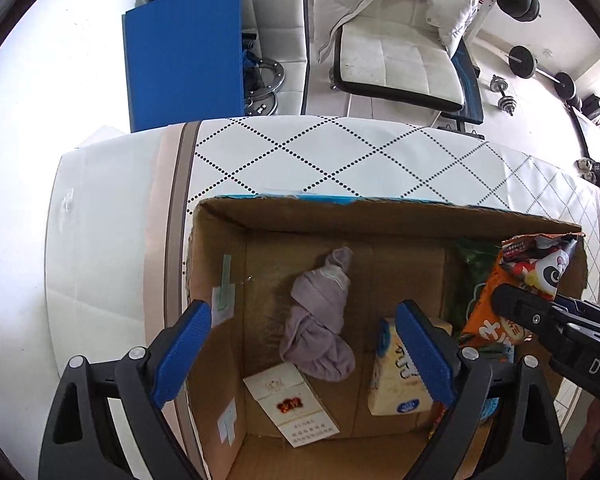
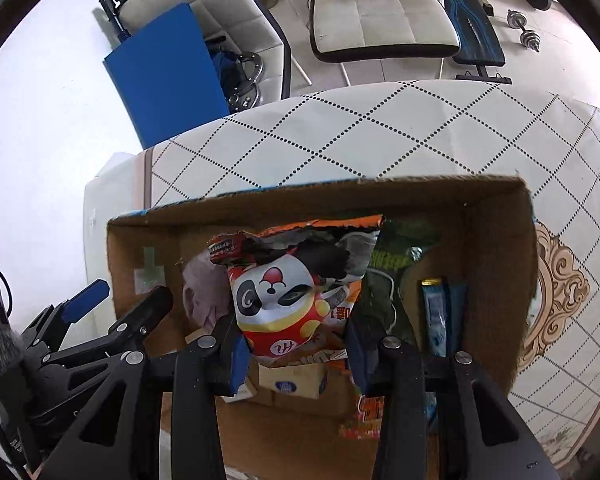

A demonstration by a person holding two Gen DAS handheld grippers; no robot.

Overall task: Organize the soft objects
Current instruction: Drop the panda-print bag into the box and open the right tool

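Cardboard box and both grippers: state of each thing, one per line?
cardboard box: open-topped, upright on the table.
purple cloth: crumpled on the box floor, untouched.
panda snack bag: top torn open, held upright over the box.
right gripper: shut on the snack bag.
left gripper: open, empty, over the box.
cigarette pack: closed, lying flat.
tissue pack: tilted on its edge.
blue packet: leaning against the box's right wall.

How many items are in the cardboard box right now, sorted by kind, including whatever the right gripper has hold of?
Snack bags: 2, the panda snack bag held by the right gripper and a green bag
Cloth bundles: 1, the purple cloth
Small cartons and packs: 2, the cigarette pack and the yellow carton
Blue wrappers: 1
Total: 6 that can be told apart
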